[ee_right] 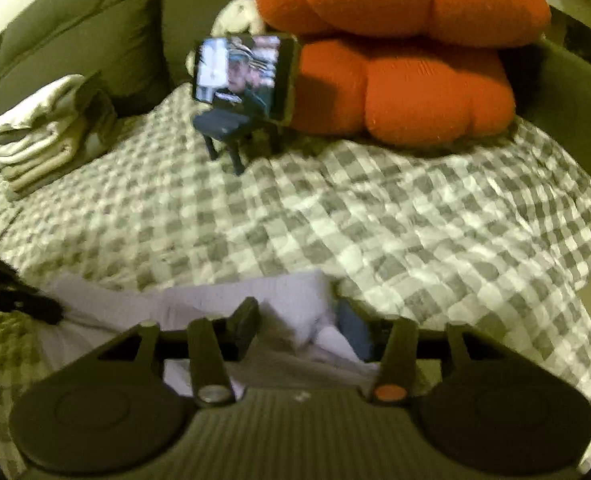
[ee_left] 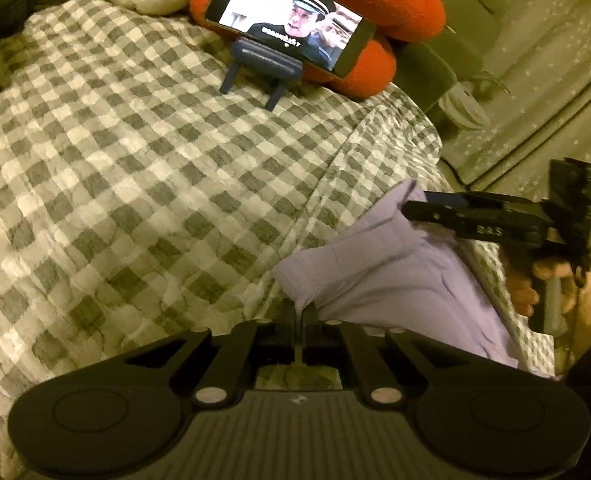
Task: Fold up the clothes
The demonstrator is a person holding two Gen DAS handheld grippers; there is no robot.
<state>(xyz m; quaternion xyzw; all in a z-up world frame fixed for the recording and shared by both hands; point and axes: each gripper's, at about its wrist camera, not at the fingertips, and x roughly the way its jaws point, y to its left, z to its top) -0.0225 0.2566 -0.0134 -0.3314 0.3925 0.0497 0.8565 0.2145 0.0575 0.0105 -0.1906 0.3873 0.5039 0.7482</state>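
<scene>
Left wrist view: left gripper (ee_left: pixel 301 314) pinches crumpled lilac cloth garment (ee_left: pixel 395 276); right gripper (ee_right: pixel 295 328) stands apart astride it; thin purchase may slip.

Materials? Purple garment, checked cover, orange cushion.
Purple garment: thin, matte woven cloth, likely cotton; soft creases. Checked cover: puckered, matte fabric, possibly seersucker; crinkled squares. Orange cushion: fuzzy knit or plush, stuffed; bulging lobes.

A bed under a grey-and-white checked quilt (ee_left: pixel 135 152) fills the dim, yellowish room, with an olive padded headboard (ee_right: pixel 75 32) behind and speckled floor (ee_left: pixel 535 100) beside it (an orange cushion (ee_right: pixel 407 60) rests there).
</scene>
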